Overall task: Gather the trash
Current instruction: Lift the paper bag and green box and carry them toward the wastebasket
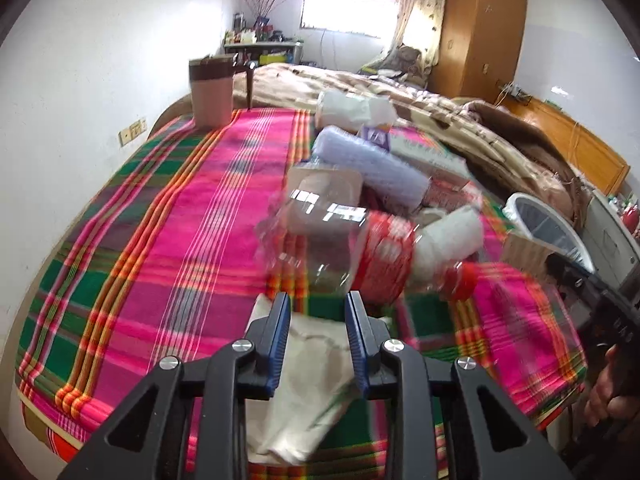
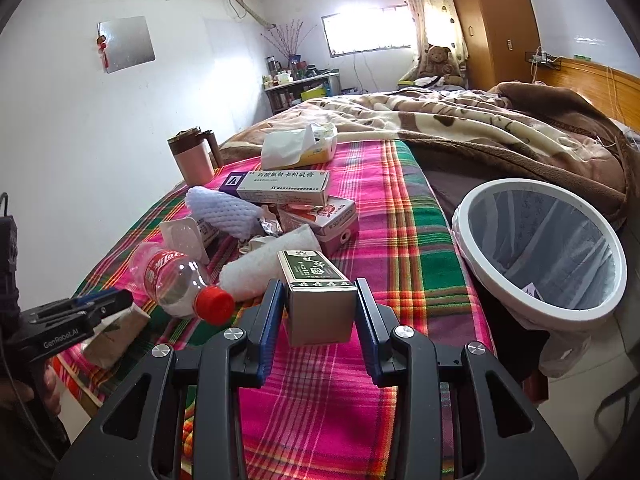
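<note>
A: Trash: where is it?
B: Green box (image 2: pixel 320 296) held in right gripper (image 2: pixel 320 312) jaws above the plaid bed (image 2: pixel 400 240); bottle (image 2: pixel 180 280) beside, bin (image 2: pixel 540 240) right.
A: Left gripper (image 1: pixel 316 320)?
B: Jaws clamp beige paper (image 1: pixel 312 380).

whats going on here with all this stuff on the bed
A person with a claw in each hand is clearing trash off the plaid cloth. The right claw is shut on a green-topped grey box; the left claw is shut on a beige paper wrapper. A white-rimmed lined bin waits alongside.
</note>
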Action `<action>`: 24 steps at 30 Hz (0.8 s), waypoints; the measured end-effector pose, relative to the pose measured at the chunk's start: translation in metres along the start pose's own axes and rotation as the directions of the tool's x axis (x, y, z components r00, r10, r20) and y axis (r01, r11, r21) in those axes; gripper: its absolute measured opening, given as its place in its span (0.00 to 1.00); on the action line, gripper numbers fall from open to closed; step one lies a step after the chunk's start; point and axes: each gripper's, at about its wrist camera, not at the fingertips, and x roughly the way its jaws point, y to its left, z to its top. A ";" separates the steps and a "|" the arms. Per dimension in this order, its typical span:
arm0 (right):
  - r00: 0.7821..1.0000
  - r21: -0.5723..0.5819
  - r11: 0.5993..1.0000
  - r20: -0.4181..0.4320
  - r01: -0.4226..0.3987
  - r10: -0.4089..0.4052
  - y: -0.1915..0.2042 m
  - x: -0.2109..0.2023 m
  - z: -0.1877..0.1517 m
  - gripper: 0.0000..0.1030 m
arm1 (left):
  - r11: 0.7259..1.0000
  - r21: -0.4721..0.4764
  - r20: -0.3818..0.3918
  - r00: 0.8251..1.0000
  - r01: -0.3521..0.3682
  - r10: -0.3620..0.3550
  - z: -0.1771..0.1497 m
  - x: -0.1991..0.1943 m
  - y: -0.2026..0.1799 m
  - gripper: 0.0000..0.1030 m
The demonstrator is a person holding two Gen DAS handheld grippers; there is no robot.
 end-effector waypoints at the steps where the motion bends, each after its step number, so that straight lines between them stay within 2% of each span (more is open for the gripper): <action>1: 1.000 -0.001 1.000 0.000 -0.002 0.002 0.000 0.000 -0.001 0.35 | 1.000 -0.005 -0.011 1.000 -0.002 0.002 -0.003 0.002 0.002 0.29; 3: 1.000 0.005 1.000 -0.005 -0.009 0.009 -0.001 0.001 -0.001 0.35 | 0.999 -0.039 -0.021 1.000 0.015 -0.016 -0.009 0.002 0.007 0.32; 4: 1.000 0.007 1.000 -0.006 -0.008 0.008 -0.001 0.001 -0.002 0.35 | 0.999 -0.045 -0.017 0.999 0.027 -0.027 -0.012 0.000 0.009 0.45; 8: 1.000 0.018 1.000 -0.013 -0.016 0.016 -0.003 0.003 -0.002 0.35 | 0.999 -0.032 0.013 1.000 0.010 -0.010 -0.019 -0.011 0.010 0.66; 9: 1.000 0.018 1.000 -0.015 -0.017 0.017 -0.003 0.003 -0.002 0.35 | 1.000 -0.027 0.016 1.000 0.008 -0.007 -0.020 -0.012 0.011 0.78; 10: 1.000 0.018 1.000 -0.016 -0.018 0.018 -0.003 0.003 -0.002 0.35 | 0.999 -0.033 0.009 1.000 0.010 -0.010 -0.021 -0.013 0.012 0.81; 13: 1.000 0.018 1.000 -0.015 -0.017 0.017 -0.004 0.002 -0.003 0.35 | 0.999 -0.032 0.010 1.000 0.026 -0.026 -0.025 -0.017 0.013 0.81; 16: 1.000 0.024 1.000 -0.022 -0.018 0.018 -0.004 0.003 -0.004 0.35 | 1.000 -0.011 0.009 1.000 0.007 -0.007 -0.029 -0.018 0.011 0.82; 20: 0.999 0.026 0.999 -0.025 -0.019 0.020 -0.004 0.003 -0.004 0.35 | 0.998 -0.011 -0.031 0.998 0.061 -0.061 -0.036 -0.012 0.010 0.82; 24: 0.999 0.028 0.999 -0.027 -0.018 0.019 -0.004 0.003 -0.004 0.35 | 0.999 0.002 -0.047 0.998 0.037 -0.037 -0.041 -0.004 0.005 0.82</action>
